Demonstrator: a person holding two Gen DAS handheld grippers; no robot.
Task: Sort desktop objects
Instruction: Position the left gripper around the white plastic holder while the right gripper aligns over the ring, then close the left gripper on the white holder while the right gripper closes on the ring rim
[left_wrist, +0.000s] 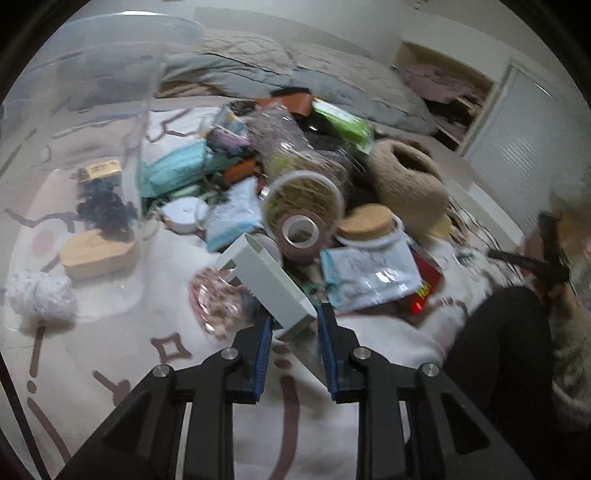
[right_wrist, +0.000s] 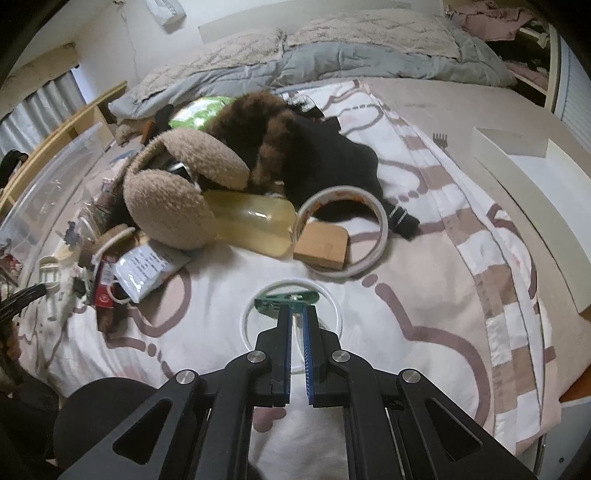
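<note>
My left gripper (left_wrist: 295, 319) is shut on the near end of a long white plastic box (left_wrist: 266, 278), which is lifted over the bedspread and points at the pile. The pile holds a brown tape roll (left_wrist: 301, 230), a clear jar of dried grass (left_wrist: 303, 173), a cork lid (left_wrist: 365, 221) and pale blue packets (left_wrist: 369, 273). In the right wrist view my right gripper (right_wrist: 297, 312) is shut on the wall of a clear jar with a white rim (right_wrist: 332, 295). A green clip (right_wrist: 284, 298) lies at its fingertips.
A clear storage bin (left_wrist: 92, 110) stands at the left with a tan block (left_wrist: 96, 253), dark items and crumpled paper seen through it. Beige plush slippers (right_wrist: 173, 210), black clothing (right_wrist: 332, 158), a white hoop (right_wrist: 380, 236), a wooden block (right_wrist: 321, 245) and a white tray (right_wrist: 517, 155) lie around. A dark knee (left_wrist: 506, 350) is lower right.
</note>
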